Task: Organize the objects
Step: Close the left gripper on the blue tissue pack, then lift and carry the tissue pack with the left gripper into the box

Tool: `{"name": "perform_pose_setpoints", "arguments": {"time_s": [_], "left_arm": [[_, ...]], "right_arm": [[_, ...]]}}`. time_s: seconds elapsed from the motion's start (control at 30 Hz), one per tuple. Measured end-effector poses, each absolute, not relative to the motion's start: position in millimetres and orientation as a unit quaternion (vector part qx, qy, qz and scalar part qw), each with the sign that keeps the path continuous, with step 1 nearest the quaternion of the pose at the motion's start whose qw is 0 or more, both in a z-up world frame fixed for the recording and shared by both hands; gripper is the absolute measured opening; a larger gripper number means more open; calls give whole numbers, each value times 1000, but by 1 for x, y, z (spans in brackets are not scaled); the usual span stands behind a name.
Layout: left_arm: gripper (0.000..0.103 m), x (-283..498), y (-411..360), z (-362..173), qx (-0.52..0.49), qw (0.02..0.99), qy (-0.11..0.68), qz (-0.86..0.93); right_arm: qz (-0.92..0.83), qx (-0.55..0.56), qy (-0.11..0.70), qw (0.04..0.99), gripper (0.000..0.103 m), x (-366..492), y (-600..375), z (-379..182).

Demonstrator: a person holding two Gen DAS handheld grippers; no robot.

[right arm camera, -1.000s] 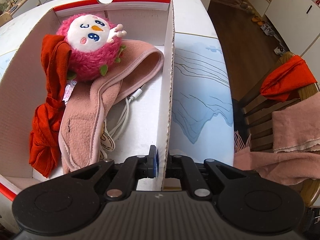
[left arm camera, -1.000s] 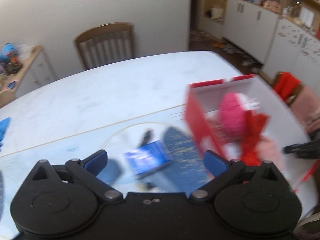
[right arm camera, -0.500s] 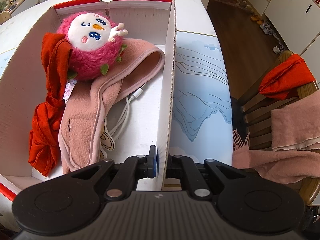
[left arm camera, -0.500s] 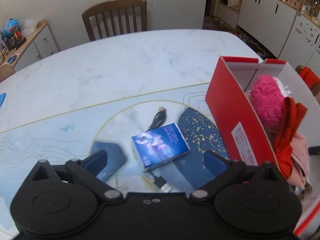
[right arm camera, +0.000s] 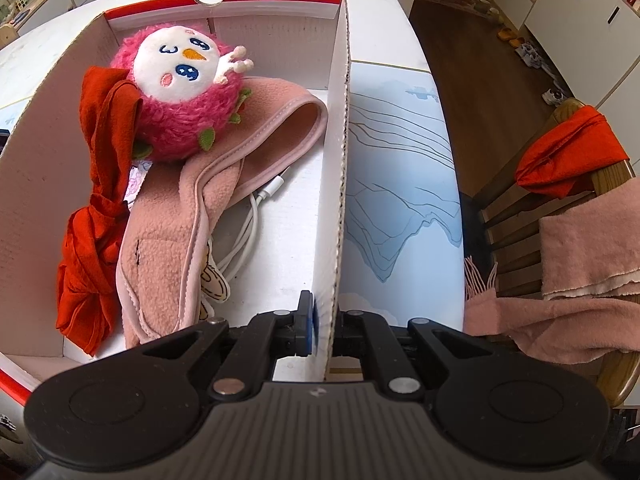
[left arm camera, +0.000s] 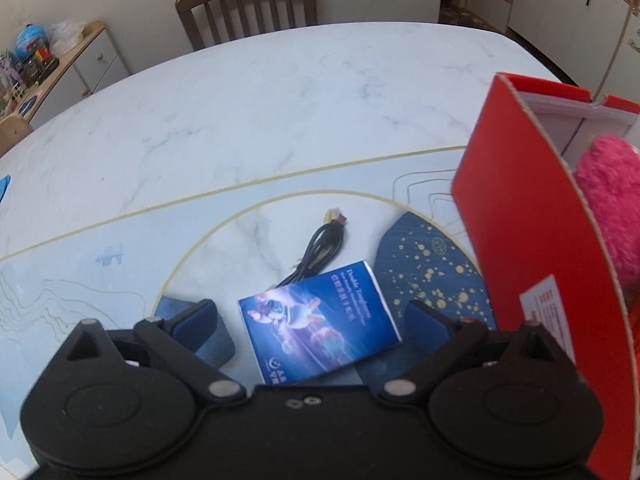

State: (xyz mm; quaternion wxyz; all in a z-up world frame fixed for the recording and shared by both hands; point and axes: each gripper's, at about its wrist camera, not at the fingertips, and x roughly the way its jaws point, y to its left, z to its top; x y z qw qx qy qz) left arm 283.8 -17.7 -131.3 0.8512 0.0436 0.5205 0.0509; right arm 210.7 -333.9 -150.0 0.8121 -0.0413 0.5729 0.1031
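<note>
In the left wrist view a small blue booklet (left arm camera: 318, 320) lies on the table, with a coiled black cable (left arm camera: 320, 250) just beyond it. My left gripper (left arm camera: 314, 322) is open and hovers right over the booklet, its pads on either side. The red cardboard box (left arm camera: 532, 240) stands to the right. In the right wrist view my right gripper (right arm camera: 323, 326) is shut on the box's right wall (right arm camera: 340, 184). Inside lie a pink plush toy (right arm camera: 180, 96), a red cloth (right arm camera: 96, 200), a pink fleece band (right arm camera: 180, 220) and a white cable (right arm camera: 248, 236).
A wooden chair (left arm camera: 246, 2) stands at the table's far side, and a low cabinet (left arm camera: 60, 68) with clutter at the far left. In the right wrist view a chair (right arm camera: 568, 216) draped with red and pink cloths stands right of the table edge.
My left gripper has swung left and come down closer to the booklet, which now lies between its open pads. The right gripper has kept its hold on the box wall.
</note>
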Motion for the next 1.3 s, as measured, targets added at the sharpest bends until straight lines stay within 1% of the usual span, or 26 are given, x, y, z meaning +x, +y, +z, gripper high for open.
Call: {"name": "perform_pose_setpoints", "arguments": {"time_s": [0.1,0.17,0.43,0.67,0.8,0.93,1.07,1.3], "left_arm": [[85,285,-18,-133,41,850,523,47],[83,285,-18,-133,39,850,523,44],[82,271,-13,-107,36,855,517,22],[82,248,-6,-66,17,866,499,-4],[82,234,-14,-40,12,881,472,-28],[82,224,-35,-13,15,898,435,-68],[82,221,-67,3,32,900,420,-111],[82,221,-133,-2,63,883,426,-189]], "right_arm": [[103,-41,573,812,5,210,-334,-150],[103,-40,573,812,5,210,-334,-150],[103,-39,572,813,5,211,-334,-150],[103,-39,573,812,5,211,-334,-150],[103,-39,573,812,5,211,-334,-151],[104,-40,572,813,5,211,-333,-151],[105,-41,571,813,5,211,-334,-152],[108,-41,568,815,5,210,-334,-152]]}}
